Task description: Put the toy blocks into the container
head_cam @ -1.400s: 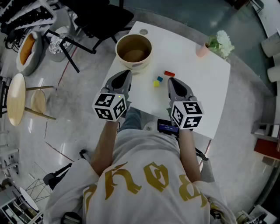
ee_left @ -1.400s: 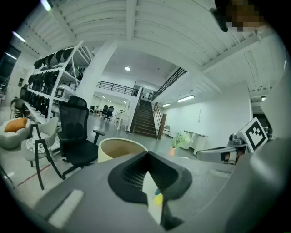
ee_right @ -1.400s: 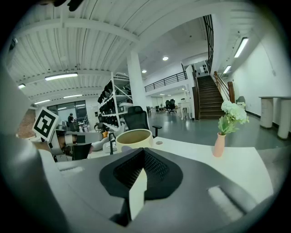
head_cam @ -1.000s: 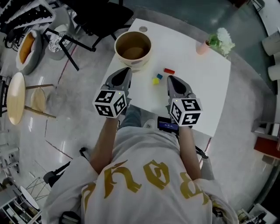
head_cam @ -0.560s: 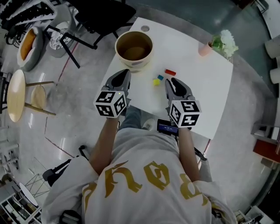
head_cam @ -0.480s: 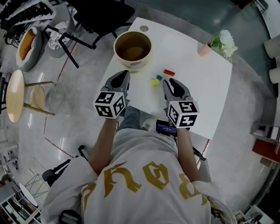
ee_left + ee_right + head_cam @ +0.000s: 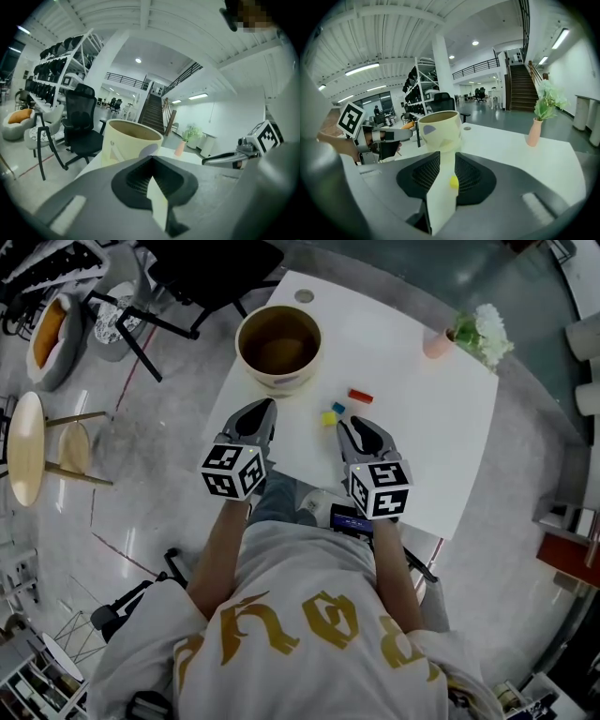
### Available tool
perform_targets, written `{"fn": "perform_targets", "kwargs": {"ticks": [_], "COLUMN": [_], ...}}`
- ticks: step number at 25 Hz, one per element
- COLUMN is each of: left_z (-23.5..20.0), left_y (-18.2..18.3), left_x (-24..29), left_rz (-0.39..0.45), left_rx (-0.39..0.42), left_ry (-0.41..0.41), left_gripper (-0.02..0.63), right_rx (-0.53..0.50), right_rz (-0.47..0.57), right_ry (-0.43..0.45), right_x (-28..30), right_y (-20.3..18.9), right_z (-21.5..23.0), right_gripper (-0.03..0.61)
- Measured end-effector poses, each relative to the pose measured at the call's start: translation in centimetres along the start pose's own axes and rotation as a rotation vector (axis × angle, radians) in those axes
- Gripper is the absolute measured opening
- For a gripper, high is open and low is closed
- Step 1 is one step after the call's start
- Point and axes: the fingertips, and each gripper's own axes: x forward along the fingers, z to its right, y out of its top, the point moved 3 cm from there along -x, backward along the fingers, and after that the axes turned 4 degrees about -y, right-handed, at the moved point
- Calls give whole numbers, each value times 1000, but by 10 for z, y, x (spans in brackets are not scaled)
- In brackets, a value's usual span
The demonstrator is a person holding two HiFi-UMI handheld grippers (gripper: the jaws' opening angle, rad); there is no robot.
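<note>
Yellow is the colour to go for first. The yellow block [image 7: 328, 418] lies on the white bench [image 7: 441, 446] near the centre of the head view, just beside the blue block [image 7: 338, 409]. The red block [image 7: 360, 396] sits a little up and to the right, and the container [image 7: 278, 348] stands near, toward the upper left. All three blocks are outside the container, so the task looks barely begun. The right tool [image 7: 350, 426] hovers just below and right of the yellow block. Its jaws have just been opening and stand apart; in the right gripper view the block shows in the gap, ahead of the tips, with no pad on it. The left tool [image 7: 262, 410] is near the bench's left edge, its jaws together and empty. To pick well, the right tool should probably come down until its pads straddle the yellow block alone, centred in the gap. The far jaw needs to keep clear of the blue block, so that one is neither nudged nor pinched, before the jaws close squarely on two flat faces.
</note>
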Motion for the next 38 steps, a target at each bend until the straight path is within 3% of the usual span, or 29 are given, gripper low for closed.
{"fn": "perform_targets", "kwargs": {"ticks": [23,38], "left_z": [-29,-33], "left_y": [-67,-97], "left_x": [48,68], "left_rz": [-244,-316], "left_rx": [28,7], "left_ry": [-51,-83], "left_gripper": [0,0], "right_rx": [33,19], "right_rz": [-203,-350], "right_ry": [0,-31], "right_x": [64,92], "right_y": [-46,-80], "right_z": [6,9], "right_gripper": [160,196]}}
